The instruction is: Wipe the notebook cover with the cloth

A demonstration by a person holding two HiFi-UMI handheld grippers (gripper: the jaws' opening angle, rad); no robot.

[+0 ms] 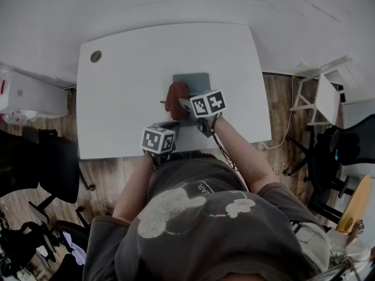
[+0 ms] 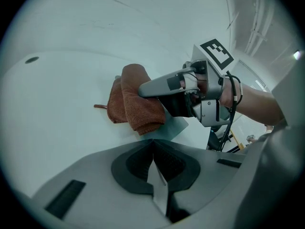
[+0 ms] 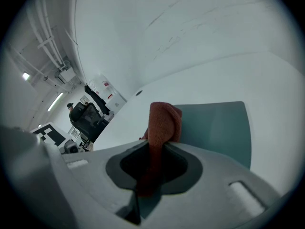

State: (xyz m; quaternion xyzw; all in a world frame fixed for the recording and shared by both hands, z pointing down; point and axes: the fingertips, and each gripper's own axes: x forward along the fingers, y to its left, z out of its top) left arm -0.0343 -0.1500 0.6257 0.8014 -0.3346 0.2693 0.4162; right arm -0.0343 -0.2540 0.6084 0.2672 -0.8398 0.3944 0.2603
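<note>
The right hand-held gripper (image 3: 156, 149) pinched the rust-brown cloth (image 3: 163, 120) at the left edge of the grey notebook (image 3: 214, 128). The left hand-held gripper (image 2: 153, 146), jaws pressed together on nothing, hovered over the tabletop (image 1: 129, 69).

We see a white table (image 1: 117, 86) on a wooden floor (image 1: 111, 180), black office chairs (image 1: 41, 163) at left, a pale wall (image 1: 176, 2) beyond it.
</note>
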